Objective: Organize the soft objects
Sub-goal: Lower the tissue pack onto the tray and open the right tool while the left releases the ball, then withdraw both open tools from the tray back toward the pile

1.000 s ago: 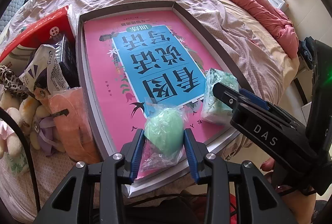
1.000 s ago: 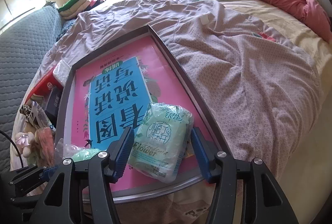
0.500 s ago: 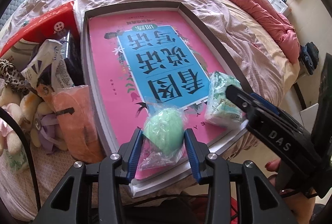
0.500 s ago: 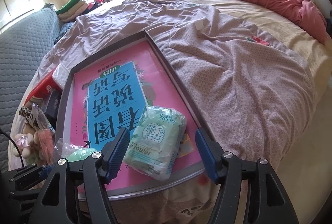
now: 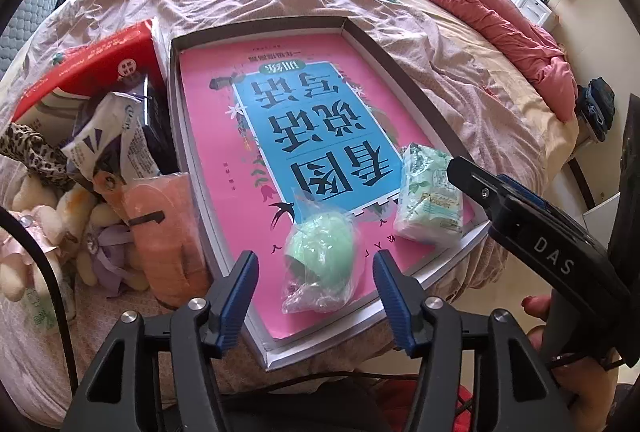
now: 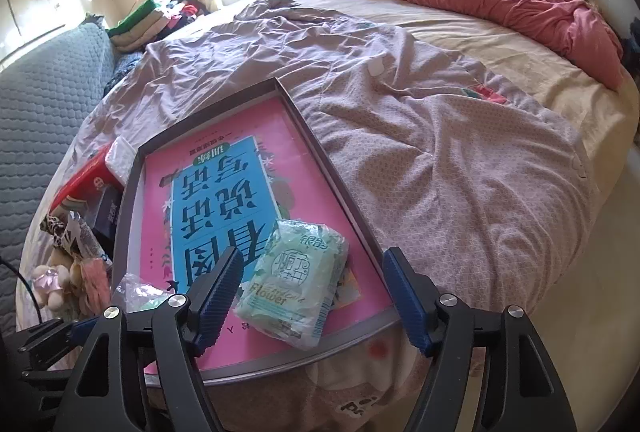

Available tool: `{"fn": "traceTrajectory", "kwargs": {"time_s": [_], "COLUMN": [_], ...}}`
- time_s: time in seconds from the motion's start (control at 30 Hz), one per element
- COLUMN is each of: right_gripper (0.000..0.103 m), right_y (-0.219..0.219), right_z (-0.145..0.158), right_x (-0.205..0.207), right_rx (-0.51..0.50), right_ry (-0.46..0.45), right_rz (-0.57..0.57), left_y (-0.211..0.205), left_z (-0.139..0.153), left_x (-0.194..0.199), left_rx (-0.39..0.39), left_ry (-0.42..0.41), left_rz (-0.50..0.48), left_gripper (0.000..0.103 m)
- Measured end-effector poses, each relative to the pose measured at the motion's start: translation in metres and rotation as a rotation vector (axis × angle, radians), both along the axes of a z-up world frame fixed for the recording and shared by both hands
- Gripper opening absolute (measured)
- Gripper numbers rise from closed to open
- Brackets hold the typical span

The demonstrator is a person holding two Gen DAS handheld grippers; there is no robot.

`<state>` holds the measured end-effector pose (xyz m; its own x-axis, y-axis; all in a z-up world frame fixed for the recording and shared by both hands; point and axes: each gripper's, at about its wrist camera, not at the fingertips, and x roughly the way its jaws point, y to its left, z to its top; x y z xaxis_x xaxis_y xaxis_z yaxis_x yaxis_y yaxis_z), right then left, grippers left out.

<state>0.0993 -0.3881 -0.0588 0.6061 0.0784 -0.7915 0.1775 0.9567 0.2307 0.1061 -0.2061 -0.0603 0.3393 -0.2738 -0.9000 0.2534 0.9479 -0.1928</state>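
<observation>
Both pairs of tongs stand over the near end of the shallow tray (image 5: 362, 35) that lies on the bed (image 6: 460, 159), and both have just been opening, so each item now lies released on the pink tray floor. Your left tongs (image 5: 316, 282) are spread with clear space on each side of the green soft ball in its clear plastic bag (image 5: 320, 260); the blue pads do not touch it. The ball sits directly ahead between the fingers, near the tray's near edge. Your right tongs (image 6: 310, 286) are likewise parted around the green tissue pack (image 6: 294, 280), pads clear of its sides. The pack's long axis runs roughly away from you, along the line of the fingers, in the tray's near right corner. In judgement, both placements look complete. The remaining soft items, the plush toys (image 5: 36, 228) and the orange cloth (image 5: 168, 232), lie off the tray's left side, so your left hand is the nearer for the next pick.
</observation>
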Motion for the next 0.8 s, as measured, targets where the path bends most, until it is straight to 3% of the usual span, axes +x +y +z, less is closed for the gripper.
{"fn": "traceTrajectory", "kwargs": {"time_s": [0.2,0.53,0.8], "right_gripper": [0.074,0.077,0.077], "right_y": [0.001,0.008,0.014], "right_z": [0.003,0.022,0.051], "right_x": [-0.001,-0.006,-0.017], "right_rx": [-0.015,-0.038,-0.039], "right_ry": [0.003,-0.038,-0.141], "right_rz": [0.002,0.007,-0.014], "left_y": [0.004,0.021,0.040], "left_z": [0.018,0.044,0.056], "left_x": [-0.008,-0.024,-0.036], "left_rx": [0.002,0.028,-0.013], "left_ry": [-0.048,-0.125,-0.144], "left_rz": [0.005,0.044,0.083], "left_gripper": [0.071,0.077,0.079]}}
